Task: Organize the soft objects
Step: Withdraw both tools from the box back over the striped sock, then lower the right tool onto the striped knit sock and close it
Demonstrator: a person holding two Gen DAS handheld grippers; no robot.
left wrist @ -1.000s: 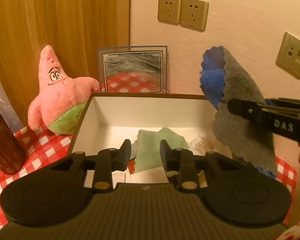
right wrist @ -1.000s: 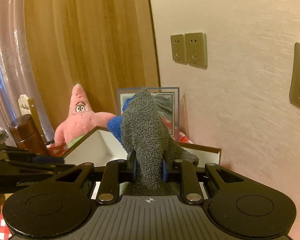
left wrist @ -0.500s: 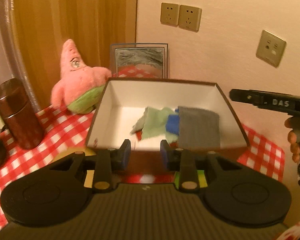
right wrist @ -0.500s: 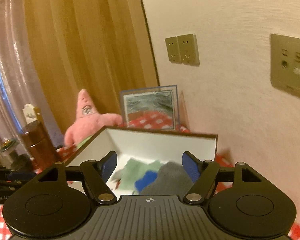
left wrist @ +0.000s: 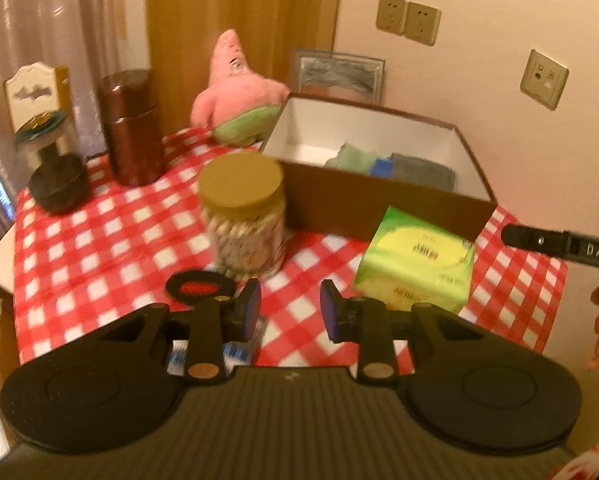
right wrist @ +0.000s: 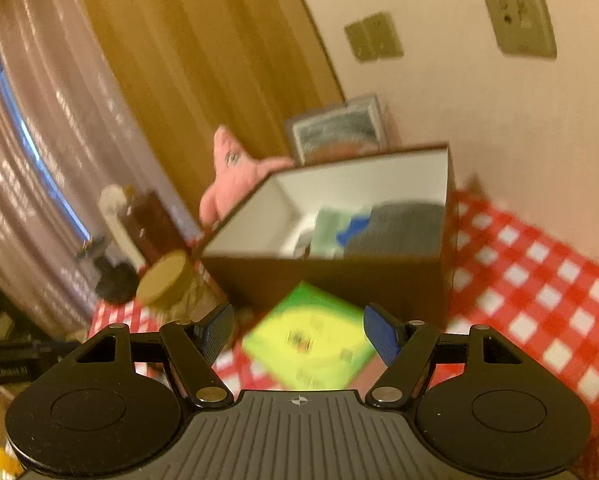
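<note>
Between your claws and the brown open-topped cardboard box (left wrist: 383, 200) stand a cork-lidded clear jar (left wrist: 245, 216) at 11 o'clock and a green tissue pack (left wrist: 415, 264) at 1 o'clock. The grey towel (left wrist: 423, 170), blue cloth (left wrist: 381, 168) and pale green cloth (left wrist: 353, 158) lie inside the box. Your left gripper (left wrist: 290, 312) is slightly parted and your right gripper (right wrist: 299, 334) is spread wide, both holding nothing.
</note>
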